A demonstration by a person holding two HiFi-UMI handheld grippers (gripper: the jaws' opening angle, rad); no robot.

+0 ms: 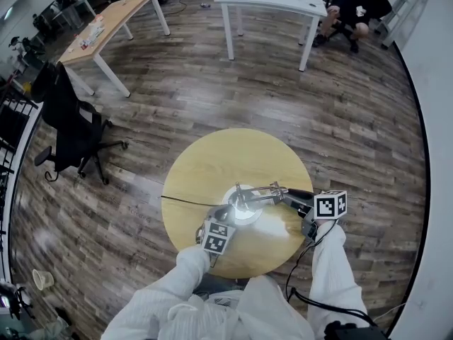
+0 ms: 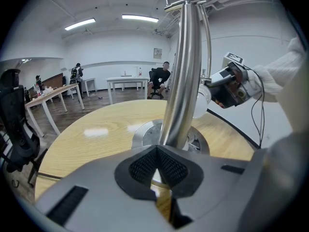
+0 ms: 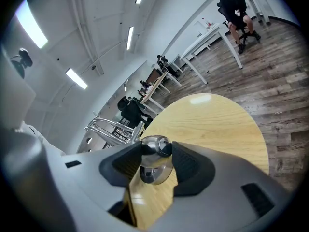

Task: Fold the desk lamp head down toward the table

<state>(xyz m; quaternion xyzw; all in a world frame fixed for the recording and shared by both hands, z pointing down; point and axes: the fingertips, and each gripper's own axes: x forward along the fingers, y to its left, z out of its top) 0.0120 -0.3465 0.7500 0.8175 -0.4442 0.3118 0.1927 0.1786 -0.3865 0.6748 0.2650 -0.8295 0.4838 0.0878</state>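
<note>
The desk lamp (image 1: 258,195) stands with its round base (image 1: 243,211) at the middle of the round wooden desk (image 1: 212,161). Its chrome pole (image 2: 181,71) rises from the base almost upright, leaning a little. From the joint at the top a thinner arm bends over and down toward the desk's right edge, so the lamp's long axis runs from the middle out to the right. The lamp head (image 3: 155,161) hangs at the end of that arm, above the right part of the desk, and the right tongs (image 3: 155,154) are clamped on its shiny rounded metal, one pad on each side. The left tongs (image 2: 157,153) sit low on the near-edge side of the base with their pads drawn together and nothing between them. The foot of the pole is just beyond their tips; whether they touch it cannot be told. A thin dark cord (image 1: 187,201) runs from the base toward the desk's left edge.
</note>
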